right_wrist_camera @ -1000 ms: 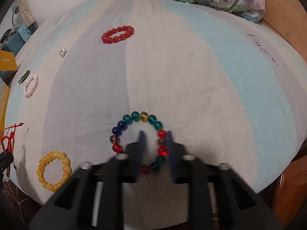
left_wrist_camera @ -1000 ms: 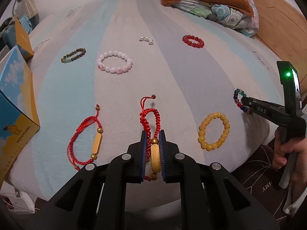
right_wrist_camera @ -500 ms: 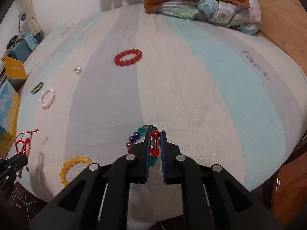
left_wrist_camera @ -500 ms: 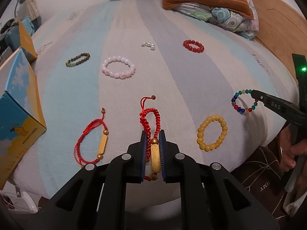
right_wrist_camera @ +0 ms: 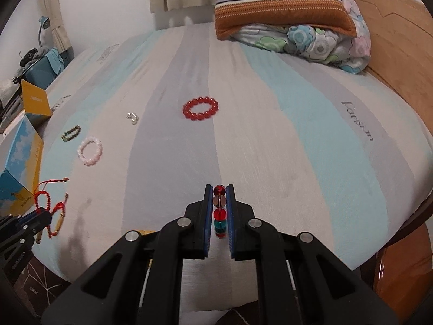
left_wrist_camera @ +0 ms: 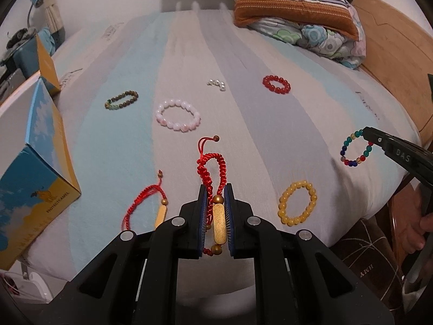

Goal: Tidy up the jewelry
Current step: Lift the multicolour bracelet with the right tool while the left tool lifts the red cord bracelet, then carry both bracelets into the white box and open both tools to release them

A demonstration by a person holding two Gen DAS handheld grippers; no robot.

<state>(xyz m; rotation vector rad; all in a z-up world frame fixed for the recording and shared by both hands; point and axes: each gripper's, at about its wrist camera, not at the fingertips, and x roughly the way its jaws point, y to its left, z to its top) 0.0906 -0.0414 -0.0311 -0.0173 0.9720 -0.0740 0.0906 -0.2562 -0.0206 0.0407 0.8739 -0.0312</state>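
We see the left hand-held gripper (left_wrist_camera: 215, 203) clamped tight on the gold bar of a red braided cord bracelet (left_wrist_camera: 210, 168), whose knotted cord loops out past the fingertips, above the bed (left_wrist_camera: 243, 140) near its near edge. The right hand-held gripper (right_wrist_camera: 218, 203) is closed on a multicoloured glass bead bracelet (right_wrist_camera: 219, 211); red, clear and teal beads line up between its pads, and from the left wrist view the rest of the ring hangs free off the tip, over the bed's right edge. Lying on the striped sheet are a second red cord bracelet (left_wrist_camera: 146, 203) just left of the left gripper, a yellow bead bracelet (left_wrist_camera: 297, 203) to its right, and farther back a pink bead bracelet (left_wrist_camera: 178, 116), a brown bead bracelet (left_wrist_camera: 121, 100), a red bead bracelet (left_wrist_camera: 276, 84) and small pearls (left_wrist_camera: 216, 84). A blue and yellow box (left_wrist_camera: 32, 162) stands at the left edge.
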